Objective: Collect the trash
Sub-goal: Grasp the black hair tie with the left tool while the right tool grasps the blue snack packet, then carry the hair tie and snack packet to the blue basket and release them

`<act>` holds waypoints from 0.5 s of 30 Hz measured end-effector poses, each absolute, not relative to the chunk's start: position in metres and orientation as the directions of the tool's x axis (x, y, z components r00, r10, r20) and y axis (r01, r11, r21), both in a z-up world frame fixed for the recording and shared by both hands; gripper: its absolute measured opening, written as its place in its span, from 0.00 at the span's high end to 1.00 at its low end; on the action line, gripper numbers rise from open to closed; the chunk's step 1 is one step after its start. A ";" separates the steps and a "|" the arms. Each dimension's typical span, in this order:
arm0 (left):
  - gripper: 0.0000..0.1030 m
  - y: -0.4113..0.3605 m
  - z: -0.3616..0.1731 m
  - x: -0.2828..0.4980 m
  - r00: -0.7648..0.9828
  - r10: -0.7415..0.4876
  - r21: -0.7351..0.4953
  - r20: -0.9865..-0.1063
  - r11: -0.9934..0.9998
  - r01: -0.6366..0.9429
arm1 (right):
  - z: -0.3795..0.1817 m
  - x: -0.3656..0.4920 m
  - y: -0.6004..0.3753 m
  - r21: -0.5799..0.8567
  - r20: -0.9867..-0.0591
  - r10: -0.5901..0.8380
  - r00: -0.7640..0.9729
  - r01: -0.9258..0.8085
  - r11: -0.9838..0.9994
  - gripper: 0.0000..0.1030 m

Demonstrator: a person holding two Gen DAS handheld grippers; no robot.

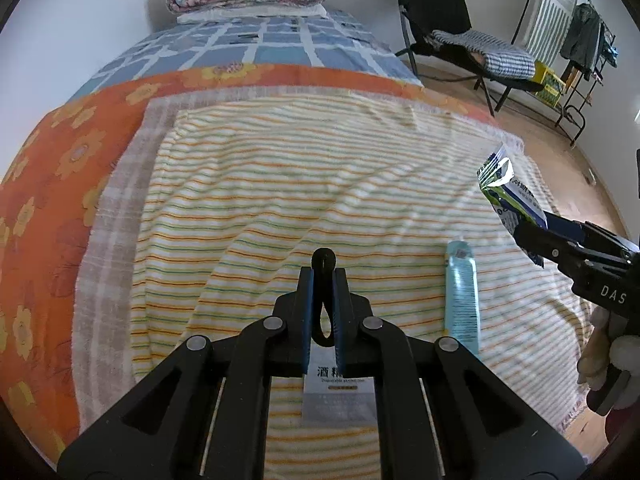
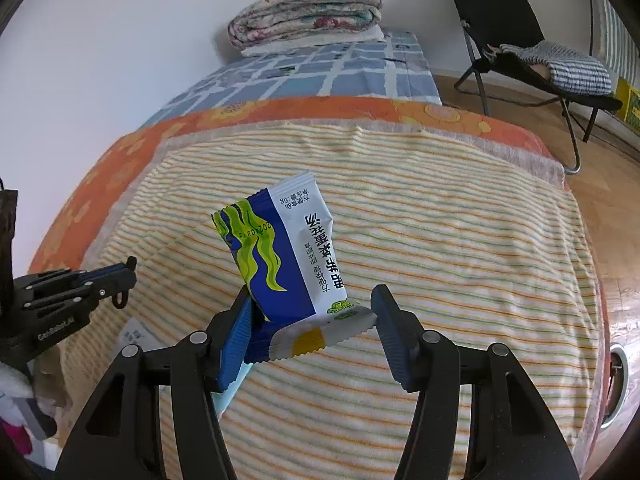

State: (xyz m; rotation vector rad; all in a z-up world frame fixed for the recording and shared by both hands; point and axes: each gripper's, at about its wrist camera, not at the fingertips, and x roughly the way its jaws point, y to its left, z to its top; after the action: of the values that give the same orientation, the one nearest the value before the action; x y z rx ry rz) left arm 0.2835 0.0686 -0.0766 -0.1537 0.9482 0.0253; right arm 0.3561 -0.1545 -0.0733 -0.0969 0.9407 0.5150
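Holding the snack packet (image 2: 286, 256) clear above the striped towel (image 2: 440, 248), you are gripping its crimped lower end in your right gripper (image 2: 310, 332), while your left gripper (image 1: 323, 304) is clenching a thin black loop (image 1: 323, 264) over the same towel. Lying on that towel, the pale blue tube (image 1: 462, 296) and the white wipe sachet (image 1: 340, 396) are waiting, so collection looks roughly half done. That packet is looking blue, white and green, crinkled and light.
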 end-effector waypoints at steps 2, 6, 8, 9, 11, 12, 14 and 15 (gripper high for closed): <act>0.93 0.067 -0.068 0.277 0.596 -0.045 -0.118 -0.802 0.989 -0.085 | -0.068 0.353 -0.155 0.143 -0.786 0.386 0.483 -0.465 0.874 0.44; 0.93 0.063 -0.053 0.262 0.612 -0.056 -0.127 -0.789 0.989 -0.074 | -0.053 0.339 -0.154 0.140 -0.769 0.398 0.500 -0.476 0.868 0.44; 0.93 0.059 -0.045 0.254 0.621 -0.052 -0.117 -0.782 0.991 -0.065 | -0.045 0.329 -0.153 0.144 -0.762 0.412 0.499 -0.489 0.860 0.44; 0.93 0.056 -0.040 0.249 0.628 -0.052 -0.114 -0.776 0.992 -0.059 | -0.043 0.325 -0.153 0.146 -0.760 0.417 0.498 -0.494 0.857 0.44; 0.93 0.053 -0.031 0.237 0.639 -0.058 -0.116 -0.767 0.992 -0.050 | -0.037 0.314 -0.152 0.141 -0.754 0.425 0.501 -0.508 0.850 0.44; 0.93 0.051 -0.028 0.233 0.642 -0.060 -0.116 -0.764 0.992 -0.046 | -0.033 0.308 -0.151 0.137 -0.751 0.428 0.503 -0.516 0.846 0.44; 0.93 0.048 -0.021 0.222 0.649 -0.067 -0.119 -0.758 0.992 -0.036 | -0.028 0.298 -0.150 0.132 -0.747 0.434 0.504 -0.527 0.840 0.44; 0.93 0.046 -0.018 0.216 0.653 -0.073 -0.124 -0.754 0.992 -0.031 | -0.025 0.293 -0.150 0.129 -0.745 0.436 0.505 -0.532 0.837 0.44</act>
State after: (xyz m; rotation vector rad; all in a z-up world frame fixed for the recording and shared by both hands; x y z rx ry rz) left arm 0.2160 0.0463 -0.0180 -0.1298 0.8602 -0.0240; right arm 0.2929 -0.1504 -0.0252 -0.1224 0.8624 0.5854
